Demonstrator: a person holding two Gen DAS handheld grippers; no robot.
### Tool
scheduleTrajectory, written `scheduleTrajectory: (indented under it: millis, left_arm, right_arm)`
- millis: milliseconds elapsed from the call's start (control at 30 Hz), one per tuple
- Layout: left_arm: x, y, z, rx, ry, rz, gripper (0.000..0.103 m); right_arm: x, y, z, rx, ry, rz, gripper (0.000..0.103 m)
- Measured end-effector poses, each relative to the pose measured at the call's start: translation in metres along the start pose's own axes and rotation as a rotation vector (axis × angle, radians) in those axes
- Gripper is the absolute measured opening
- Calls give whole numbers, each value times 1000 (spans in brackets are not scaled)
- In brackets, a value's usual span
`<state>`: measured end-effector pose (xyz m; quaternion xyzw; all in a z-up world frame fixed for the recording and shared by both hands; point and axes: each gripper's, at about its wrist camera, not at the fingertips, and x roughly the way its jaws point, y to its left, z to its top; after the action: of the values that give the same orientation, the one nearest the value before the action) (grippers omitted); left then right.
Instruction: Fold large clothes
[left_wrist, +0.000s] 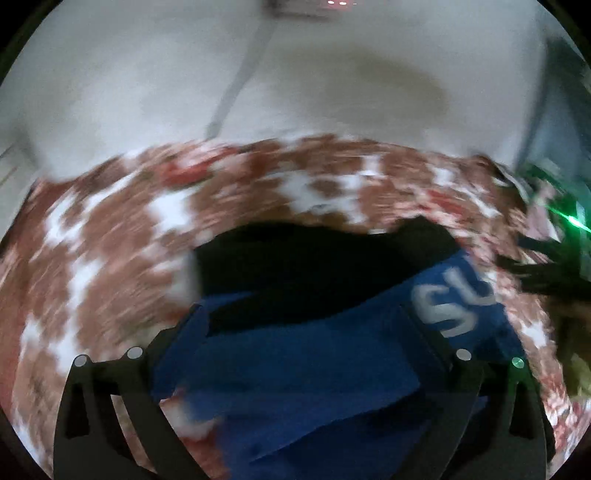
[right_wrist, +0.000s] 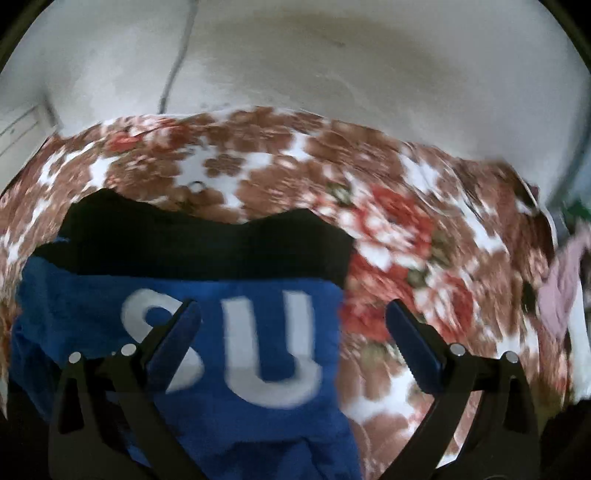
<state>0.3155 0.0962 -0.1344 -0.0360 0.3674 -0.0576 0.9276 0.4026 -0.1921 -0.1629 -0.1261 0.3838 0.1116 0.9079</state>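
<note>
right wrist view: one blue garment on one floral sheet, right tool spread wide, gripping nothing

Only lettering I can make out is on the blue garment: big pale block letters, "SU", printed across the blue panel just under its black part. From the right wrist view both letters are clear, though the "S" is partly covered by a gripper finger. From the left wrist view the same blue garment shows the print off at its right edge, blurry, an "S" and the start of a second letter that gets cut off. Nothing else readable anywhere, no tags or numbers.
</note>
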Motion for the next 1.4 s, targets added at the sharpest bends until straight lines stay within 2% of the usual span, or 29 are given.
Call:
scheduleTrajectory:
  millis: [133, 200, 267, 433, 633, 700, 800, 900, 1000, 1100, 1267, 1400]
  left_arm:
    - [62, -49, -16, 93, 114, 30, 98]
    - [82, -51, -27, 108, 142, 57, 98]
    - [97, -45, -42, 104, 175, 79, 98]
    - [102, -20, -62, 106, 206, 83, 99]
    - [88, 18, -69, 156, 233, 174, 99]
    - [77, 28, -72, 169, 239, 164, 98]
    - [51, 26, -71, 219, 216, 193, 98]
    - [14, 25, -70, 166, 186, 177, 98]
    - [-21, 19, -80, 124, 182, 160, 98]
    - [-58, 11, -103, 66, 198, 133, 98]
    - [-101, -5, -156, 8, 266, 113, 98]
    - [-128, -15, -201, -32, 314, 97, 98]
  right_arm:
    - [36, 22, -3, -18, 51, 20, 98]
    - [59, 25, -15, -33, 73, 3, 98]
    - [82, 23, -33, -34, 132, 1, 98]
    - [93, 4, -58, -37, 109, 9, 98]
    - [77, -12, -62, -111, 66, 16, 98]
    - [69, -17, -62, -114, 54, 38, 98]
    - [49, -24, -60, -104, 18, 40, 98]
    - [17, -34, -64, -69, -17, 52, 98]
    - [-8, -43, -81, -12, 25, 46, 98]
    - [-41, -47, -111, 43, 40, 53, 98]
    - [-85, -40, -167, 80, 157, 36, 98]
    - [-110, -42, -207, 89, 213, 14, 98]
